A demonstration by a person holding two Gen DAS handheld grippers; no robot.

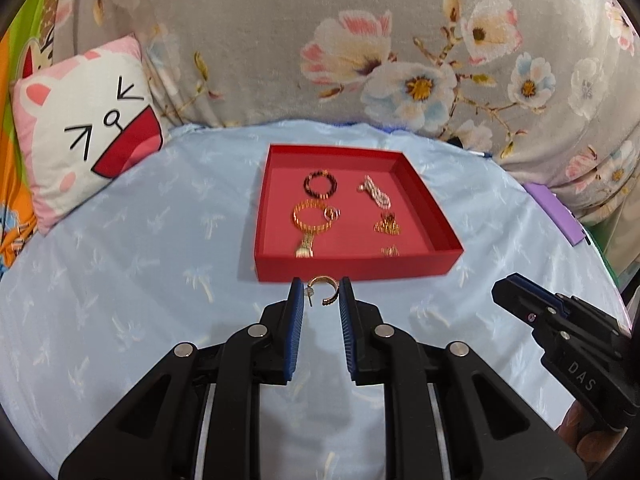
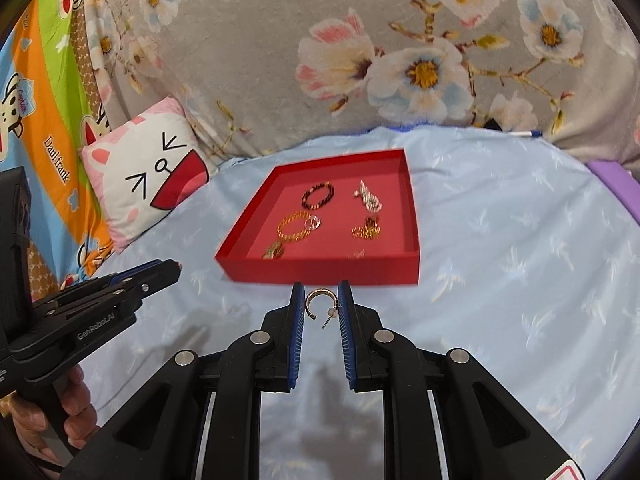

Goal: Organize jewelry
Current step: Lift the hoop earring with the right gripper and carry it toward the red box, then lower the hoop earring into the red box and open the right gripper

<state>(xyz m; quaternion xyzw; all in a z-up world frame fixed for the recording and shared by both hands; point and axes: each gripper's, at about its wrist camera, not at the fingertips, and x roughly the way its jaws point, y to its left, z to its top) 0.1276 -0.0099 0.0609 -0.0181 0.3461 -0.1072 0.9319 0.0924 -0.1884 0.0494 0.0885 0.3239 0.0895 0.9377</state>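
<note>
A red tray (image 1: pixel 352 270) (image 2: pixel 320 272) sits on the light blue sheet. It holds a dark bead bracelet (image 1: pixel 320 185), a gold chain bracelet (image 1: pixel 310 220), a pearl piece (image 1: pixel 375 192) and small gold earrings (image 1: pixel 387 226). In the left wrist view a gold hoop earring (image 1: pixel 323 289) sits between the fingers of my left gripper (image 1: pixel 321 292), just before the tray's near wall. In the right wrist view a gold hoop earring (image 2: pixel 318 303) sits between the fingers of my right gripper (image 2: pixel 321 300). Both grippers' jaws stand narrowly apart around a hoop, touching its sides.
A cat-face pillow (image 1: pixel 80 128) (image 2: pixel 148 176) lies at the left. A grey floral blanket (image 1: pixel 360 40) rises behind the tray. A purple object (image 1: pixel 556 216) lies at the right edge. A pen (image 2: pixel 524 134) lies at the back right. The other gripper shows at each view's side.
</note>
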